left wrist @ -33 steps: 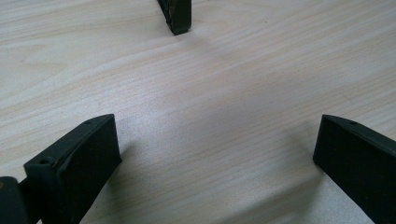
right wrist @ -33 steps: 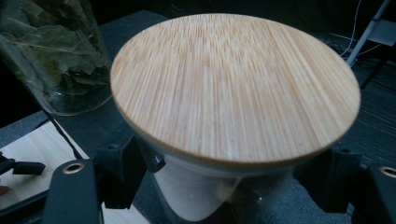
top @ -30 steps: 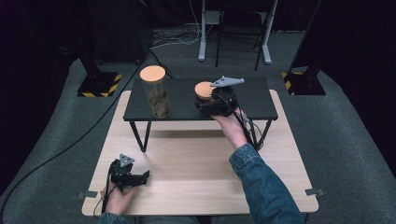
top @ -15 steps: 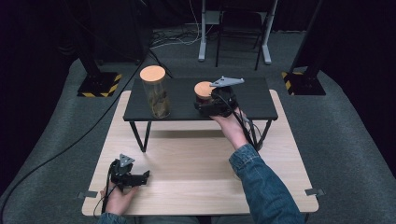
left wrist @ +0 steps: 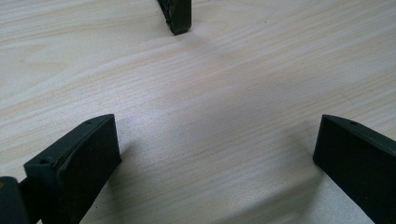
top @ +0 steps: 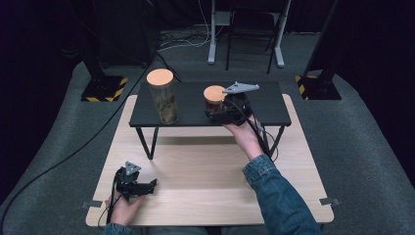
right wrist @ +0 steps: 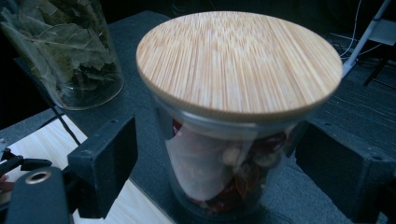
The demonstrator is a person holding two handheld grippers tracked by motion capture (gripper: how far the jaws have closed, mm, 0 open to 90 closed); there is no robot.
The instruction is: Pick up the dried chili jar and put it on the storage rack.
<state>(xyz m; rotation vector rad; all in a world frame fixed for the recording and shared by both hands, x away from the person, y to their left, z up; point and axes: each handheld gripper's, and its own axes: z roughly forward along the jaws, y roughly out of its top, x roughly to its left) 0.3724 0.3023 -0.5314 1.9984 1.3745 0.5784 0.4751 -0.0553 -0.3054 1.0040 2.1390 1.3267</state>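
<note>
A short glass jar [top: 214, 99] with a bamboo lid [right wrist: 238, 60] stands on the small black table [top: 266, 105]. It holds red and pale dried pieces [right wrist: 219, 168]. My right gripper [top: 213, 112] is open at table height, one jaw on each side of the jar, and a small gap shows at the left jaw. In the right gripper view the jar sits between the two black jaws of that gripper [right wrist: 212, 154]. My left gripper [top: 147, 188] lies open on the wooden table [top: 205, 166] near its front left, with only bare wood between its jaws [left wrist: 210, 144].
A tall glass jar [top: 164, 100] of dried leaves [right wrist: 70, 51] with a bamboo lid stands at the left end of the black table. One black leg foot [left wrist: 176, 16] of that table rests on the wood ahead of the left gripper. Cables trail over the floor beyond.
</note>
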